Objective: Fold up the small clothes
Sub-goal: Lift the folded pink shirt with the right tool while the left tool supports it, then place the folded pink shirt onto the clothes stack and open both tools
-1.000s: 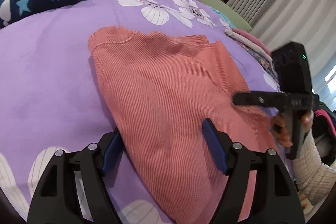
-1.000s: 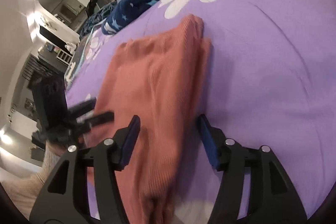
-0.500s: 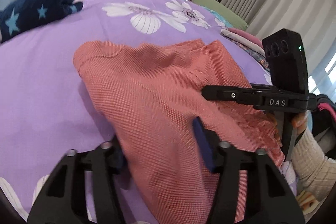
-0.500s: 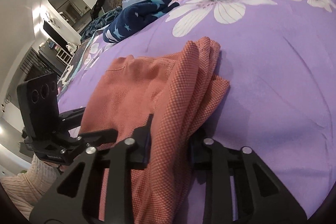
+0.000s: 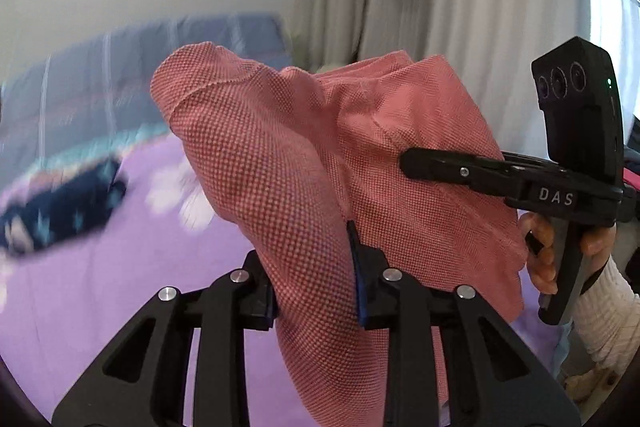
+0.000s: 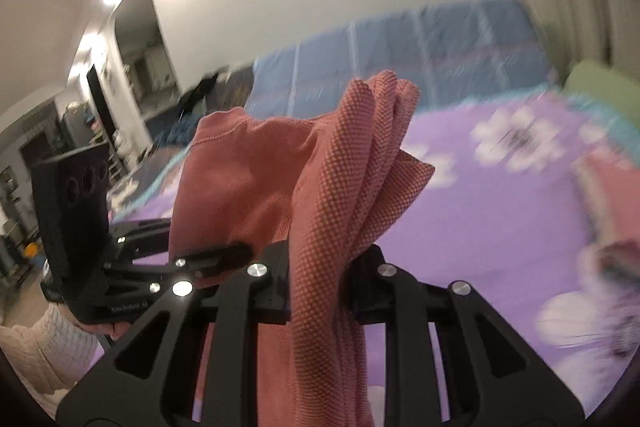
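Both tools have just been closing and now pinch the coral knit top (image 5: 280, 167), lifted clear of the purple floral bedspread (image 5: 100, 287): left tool (image 5: 314, 279) at 6 o'clock, right tool (image 6: 316, 283) likewise. Bunched layers could slip from either pinch, so the fold may land crooked.

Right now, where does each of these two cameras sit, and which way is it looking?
Left wrist: on the left hand-held gripper, facing the pink knitted garment it clamps; the person's hand shows.
Right wrist: on the right hand-held gripper, clamping that garment above the purple flowered bedspread; a cream sleeve shows.
Both share garment, bedspread, and each other's gripper.
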{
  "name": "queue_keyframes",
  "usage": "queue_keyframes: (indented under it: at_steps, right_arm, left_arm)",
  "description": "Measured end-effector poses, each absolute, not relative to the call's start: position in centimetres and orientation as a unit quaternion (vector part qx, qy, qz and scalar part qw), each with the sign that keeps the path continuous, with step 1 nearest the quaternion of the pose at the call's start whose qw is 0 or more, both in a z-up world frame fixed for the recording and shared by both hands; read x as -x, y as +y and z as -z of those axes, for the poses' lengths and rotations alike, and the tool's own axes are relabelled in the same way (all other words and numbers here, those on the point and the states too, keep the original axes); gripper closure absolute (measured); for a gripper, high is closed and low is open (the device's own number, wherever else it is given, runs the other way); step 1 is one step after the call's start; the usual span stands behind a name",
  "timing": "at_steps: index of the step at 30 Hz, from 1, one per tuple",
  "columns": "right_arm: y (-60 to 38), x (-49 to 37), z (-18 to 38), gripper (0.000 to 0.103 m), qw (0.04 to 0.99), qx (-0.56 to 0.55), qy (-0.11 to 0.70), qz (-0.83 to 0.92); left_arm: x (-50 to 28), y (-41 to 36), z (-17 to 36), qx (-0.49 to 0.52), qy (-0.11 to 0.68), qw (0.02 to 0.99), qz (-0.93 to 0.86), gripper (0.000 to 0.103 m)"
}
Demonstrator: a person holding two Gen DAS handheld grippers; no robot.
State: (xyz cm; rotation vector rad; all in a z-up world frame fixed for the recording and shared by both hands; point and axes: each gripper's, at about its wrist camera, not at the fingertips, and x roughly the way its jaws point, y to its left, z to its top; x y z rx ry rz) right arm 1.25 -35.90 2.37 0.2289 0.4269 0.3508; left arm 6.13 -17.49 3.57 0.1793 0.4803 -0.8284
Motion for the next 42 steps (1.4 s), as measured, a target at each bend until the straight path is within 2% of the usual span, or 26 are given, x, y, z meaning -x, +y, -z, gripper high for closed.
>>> queue_keyframes:
  at_steps: [8, 13, 17, 23, 24, 25, 26, 27, 29, 31, 33, 37, 42]
  right_arm:
    - [-45.8, 4.9, -10.1, 0.083, 0.987, -0.076, 0.135, -0.047]
    - [-54.2, 4.0, -12.7, 0.083, 0.988, -0.092, 0.117, 0.025]
    - [-60.3, 1.2, -12.8, 0.083, 0.981, -0.132, 0.126, 0.065]
    - [-66.7, -4.4, -10.1, 0.081, 0.967, -0.175, 0.151, 0.104]
    - [-67.2, -5.5, -9.3, 0.079, 0.965, -0.174, 0.16, 0.114]
    - [-68.4, -7.5, -8.0, 0.064, 0.959, -0.167, 0.181, 0.142]
    - [-69.1, -8.6, -7.0, 0.045, 0.949, -0.17, 0.204, 0.172]
    - [-70.4, -9.8, -4.8, 0.045, 0.927, -0.185, 0.238, 0.223]
    - [-71.6, -10.7, -1.4, 0.058, 0.898, -0.21, 0.281, 0.265]
    - [-71.2, -10.4, 1.7, 0.059, 0.897, -0.212, 0.303, 0.241]
    - [-70.0, -10.5, 4.7, 0.058, 0.89, -0.167, 0.341, 0.254]
    - [-68.8, -9.5, 8.5, 0.057, 0.897, -0.12, 0.317, 0.283]
    - [-67.5, -9.5, 8.9, 0.057, 0.89, -0.126, 0.316, 0.304]
  left_arm:
    - [-4.3, -30.3, -11.1, -0.112, 0.175, 0.858, 0.47, 0.074]
    - [-6.1, -40.8, -14.1, -0.152, 0.156, 0.848, 0.482, 0.074]
    - [-8.1, -47.6, -14.1, -0.189, 0.153, 0.846, 0.474, 0.074]
    - [-13.3, -54.6, -10.6, -0.201, 0.184, 0.85, 0.452, 0.073]
    - [-14.1, -55.5, -9.6, -0.202, 0.195, 0.849, 0.447, 0.064]
    - [-15.5, -56.4, -8.0, -0.21, 0.211, 0.851, 0.434, 0.047]
    - [-16.5, -56.2, -6.2, -0.221, 0.22, 0.858, 0.407, 0.04]
    - [-17.6, -56.2, -3.8, -0.231, 0.234, 0.863, 0.384, 0.038]
    - [-18.7, -55.7, -0.3, -0.24, 0.268, 0.851, 0.383, 0.038]
    - [-19.1, -54.6, 3.5, -0.247, 0.282, 0.843, 0.385, 0.034]
    - [-18.6, -53.3, 5.3, -0.232, 0.262, 0.846, 0.402, 0.031]
    - [-18.9, -53.6, 6.0, -0.203, 0.278, 0.852, 0.396, 0.031]
    - [-16.0, -55.1, 6.1, -0.255, 0.23, 0.87, 0.353, 0.031]
